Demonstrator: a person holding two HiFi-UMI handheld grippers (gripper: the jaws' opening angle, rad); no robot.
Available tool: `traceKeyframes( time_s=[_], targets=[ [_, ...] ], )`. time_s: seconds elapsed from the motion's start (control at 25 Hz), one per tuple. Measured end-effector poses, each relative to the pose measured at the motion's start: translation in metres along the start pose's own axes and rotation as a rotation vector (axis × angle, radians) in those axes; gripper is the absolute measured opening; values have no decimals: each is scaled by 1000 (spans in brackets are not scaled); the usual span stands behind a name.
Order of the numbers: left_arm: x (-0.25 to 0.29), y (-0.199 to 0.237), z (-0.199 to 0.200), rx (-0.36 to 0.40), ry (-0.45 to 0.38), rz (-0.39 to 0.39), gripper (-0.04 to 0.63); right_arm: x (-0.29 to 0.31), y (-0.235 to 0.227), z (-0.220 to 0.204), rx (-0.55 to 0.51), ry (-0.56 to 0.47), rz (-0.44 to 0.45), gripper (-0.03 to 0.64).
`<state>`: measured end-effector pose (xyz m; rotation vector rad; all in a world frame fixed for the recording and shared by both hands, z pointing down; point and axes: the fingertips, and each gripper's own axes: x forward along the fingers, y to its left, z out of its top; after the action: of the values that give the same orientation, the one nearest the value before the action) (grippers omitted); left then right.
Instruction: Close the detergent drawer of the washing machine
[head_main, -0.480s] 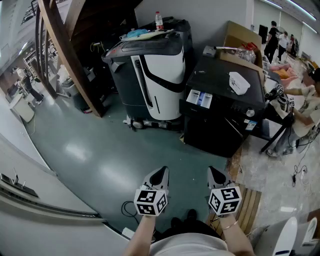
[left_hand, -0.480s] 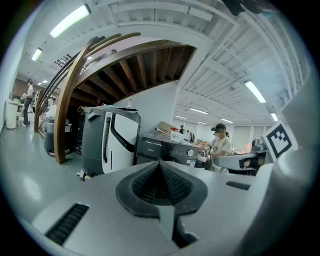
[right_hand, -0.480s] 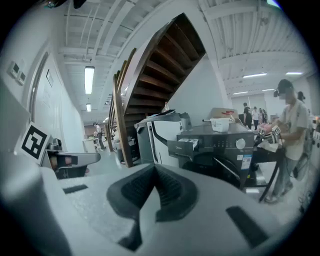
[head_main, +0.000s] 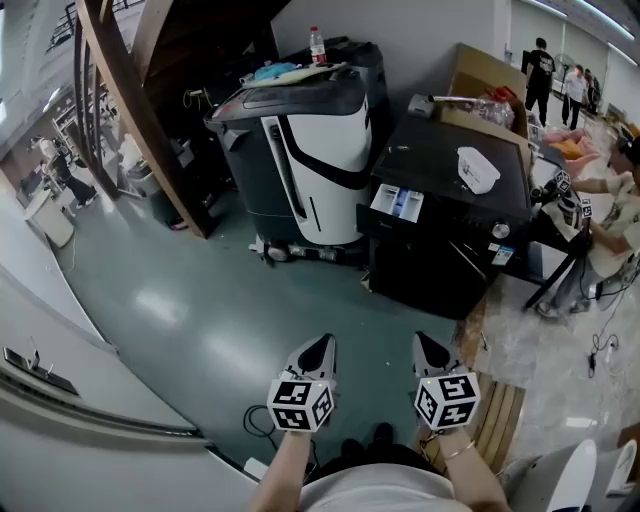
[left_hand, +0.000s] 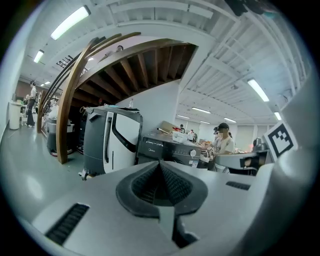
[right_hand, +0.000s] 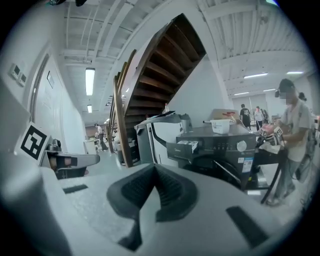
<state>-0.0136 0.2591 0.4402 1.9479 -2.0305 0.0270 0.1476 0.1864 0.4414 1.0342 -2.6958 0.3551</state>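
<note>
- Detergent drawer (head_main: 398, 203) stands pulled out of the washing machine (head_main: 450, 160), at the top corner of its front, on the side nearest the grey and white machine (head_main: 300, 150).
- Its long axis runs front to back of the washing machine. From my head view the open end points down and to the left, out over the floor (head_main: 190, 300) and roughly toward me.
- I can see white and blue inside its open top.
- In the right gripper view the drawer (right_hand: 187, 146) juts out toward the left of the picture, level with the control panel.
- A white container (head_main: 478, 166) sits on the washing machine's dark lid, well back from the drawer.
- My left hand-held gripper (head_main: 320, 348) hangs low over the floor, well apart from the drawer. Its ribbed pads are pressed together with nothing between them (left_hand: 161, 170).
- My right hand-held gripper (head_main: 428, 346) sits beside it, aimed roughly at the washing machine's front. Its pads also meet, and it holds nothing (right_hand: 156, 172).
- Neither touches the washing machine.
- A person (head_main: 610, 200) stands just past the washing machine's far side.
</note>
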Motion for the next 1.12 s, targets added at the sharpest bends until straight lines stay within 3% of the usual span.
traceKeyframes(
  time_s=[0.72,1.12],
  targets=[
    [27,-5,10,34,-7,53,-3,15,-24,23,-28,-64,14,2],
    [44,-8,12,44,0,65,48,27,-39,20,-38,-43,11,22]
  ],
)
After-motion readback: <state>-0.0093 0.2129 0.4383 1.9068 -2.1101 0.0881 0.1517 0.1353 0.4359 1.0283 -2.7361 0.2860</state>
